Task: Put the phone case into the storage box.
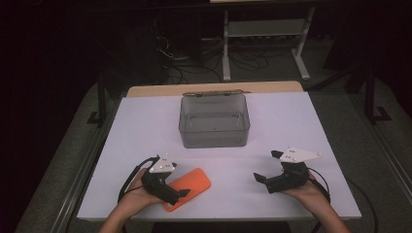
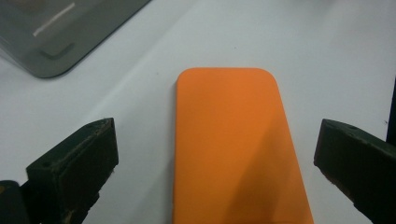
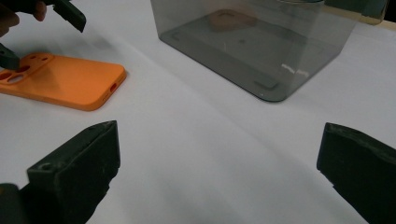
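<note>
— What sits on the white table (image 1: 145, 126) at the far end?

— A clear grey plastic box (image 1: 214, 121), open on top, standing upright near the far edge, nothing visible inside.

— And behind the table?

— A wooden board (image 1: 214, 88) runs along the far edge. Beyond it, on the dark floor, a tangle of cables (image 1: 194, 60) lies beside the white legs of a stand (image 1: 265, 39).
</note>
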Tool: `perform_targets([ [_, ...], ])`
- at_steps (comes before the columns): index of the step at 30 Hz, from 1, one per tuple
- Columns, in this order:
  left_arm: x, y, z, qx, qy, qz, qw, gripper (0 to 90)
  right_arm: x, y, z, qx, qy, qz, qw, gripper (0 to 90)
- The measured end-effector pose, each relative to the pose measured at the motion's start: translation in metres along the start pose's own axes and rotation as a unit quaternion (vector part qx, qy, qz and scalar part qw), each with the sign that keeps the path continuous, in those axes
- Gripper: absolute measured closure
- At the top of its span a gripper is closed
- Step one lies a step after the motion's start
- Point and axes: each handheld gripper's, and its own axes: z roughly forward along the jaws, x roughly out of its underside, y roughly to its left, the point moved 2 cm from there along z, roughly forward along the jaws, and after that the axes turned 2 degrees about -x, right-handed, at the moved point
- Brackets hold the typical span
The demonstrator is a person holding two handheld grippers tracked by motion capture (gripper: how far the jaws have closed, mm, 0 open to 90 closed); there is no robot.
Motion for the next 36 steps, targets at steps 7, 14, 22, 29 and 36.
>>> perform_targets([
  [7,0.003,-0.003,0.003,0.004,0.012,0.002,0.9999,0.0,0.000,0.000,0.000,0.000,-0.001,0.000,1.0000,0.0],
  [14,0.006,-0.005,0.005,0.005,0.023,0.006,0.9997,0.0,0.000,0.000,0.000,0.001,-0.001,0.001,1.0000,0.0],
  [22,0.009,-0.007,0.008,0.004,0.038,0.012,0.9992,0.0,0.000,0.000,-0.001,0.001,-0.001,0.000,1.0000,0.0],
  [29,0.012,-0.007,0.010,0.005,0.053,0.016,0.9984,0.0,0.000,0.000,-0.001,0.001,-0.002,0.001,1.0000,0.0],
  [36,0.014,-0.009,0.013,0.007,0.062,0.023,0.9978,0.0,0.000,0.000,-0.001,0.002,-0.002,0.001,1.0000,0.0],
])
